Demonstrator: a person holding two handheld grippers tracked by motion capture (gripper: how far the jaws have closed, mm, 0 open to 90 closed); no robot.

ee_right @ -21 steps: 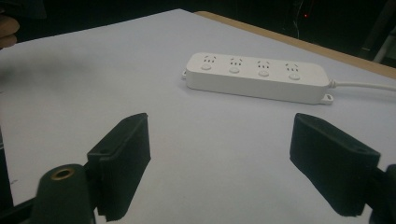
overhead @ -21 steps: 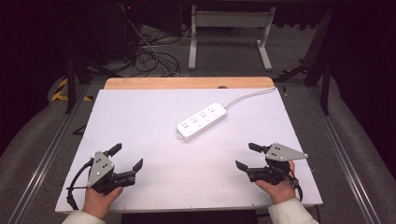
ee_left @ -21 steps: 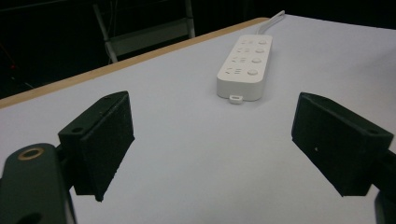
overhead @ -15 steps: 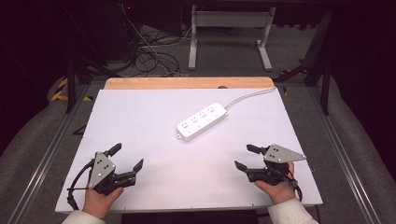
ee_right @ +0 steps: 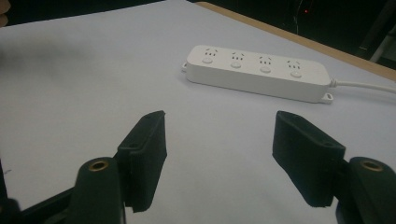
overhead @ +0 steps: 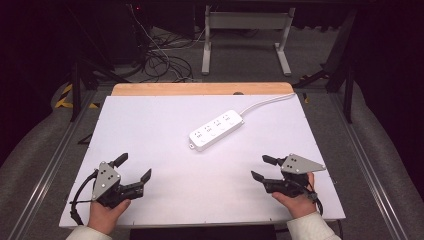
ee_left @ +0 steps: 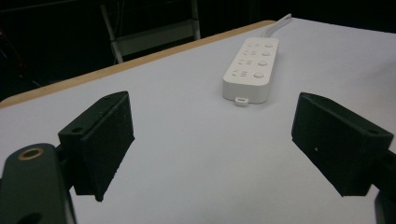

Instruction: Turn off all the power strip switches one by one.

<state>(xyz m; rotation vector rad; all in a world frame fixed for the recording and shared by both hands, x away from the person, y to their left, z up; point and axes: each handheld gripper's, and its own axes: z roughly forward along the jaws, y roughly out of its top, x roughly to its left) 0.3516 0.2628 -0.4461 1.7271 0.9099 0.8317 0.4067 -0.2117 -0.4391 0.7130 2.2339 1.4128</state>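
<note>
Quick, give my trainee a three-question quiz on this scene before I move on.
1. True or false: the left gripper is shut on the power strip.
2. How many outlet groups does the strip have? A) two B) four C) six
3. Fill in: the strip's cord runs toward the table's ____ right corner.

Key:
1. False. Both the left and the right gripper are open, holding nothing, well apart from the strip.
2. B.
3. Far.
</note>
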